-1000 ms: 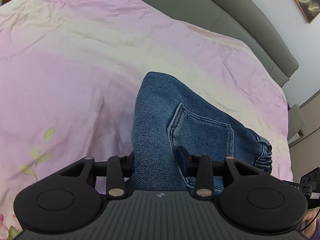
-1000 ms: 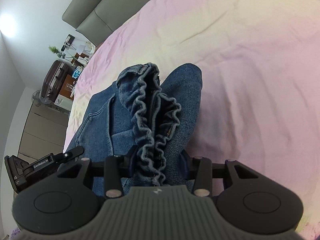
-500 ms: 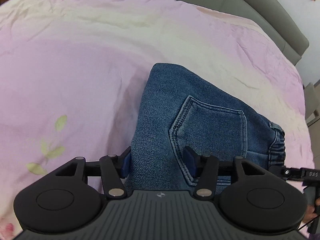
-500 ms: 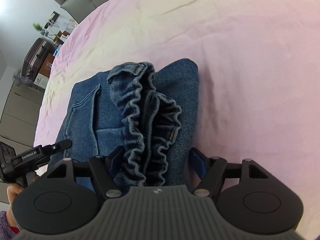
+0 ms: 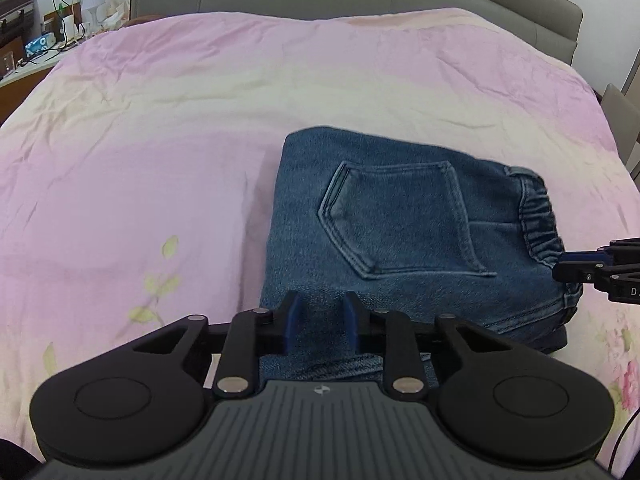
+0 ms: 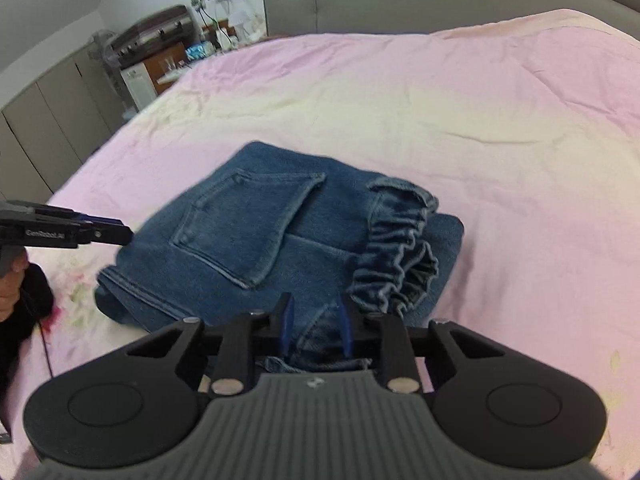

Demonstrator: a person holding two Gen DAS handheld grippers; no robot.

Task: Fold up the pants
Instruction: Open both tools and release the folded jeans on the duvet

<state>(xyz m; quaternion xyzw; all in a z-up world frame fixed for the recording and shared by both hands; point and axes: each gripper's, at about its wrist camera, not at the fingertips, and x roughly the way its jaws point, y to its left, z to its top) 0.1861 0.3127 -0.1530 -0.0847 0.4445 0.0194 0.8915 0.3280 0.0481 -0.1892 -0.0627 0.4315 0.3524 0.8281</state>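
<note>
Left wrist view: folded pants are laid on the pink bedspread; the left gripper is seen closing above their near edge, nothing pinched. Right wrist view: the right gripper is likewise closing, unloaded, over denim; "GenRobot.AI" is read on the other gripper.

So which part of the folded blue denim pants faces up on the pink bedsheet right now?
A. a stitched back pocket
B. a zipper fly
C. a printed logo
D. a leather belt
A: a stitched back pocket lies on top of the folded blue denim pants, beside the gathered elastic waistband, on the pink bedsheet.
</note>
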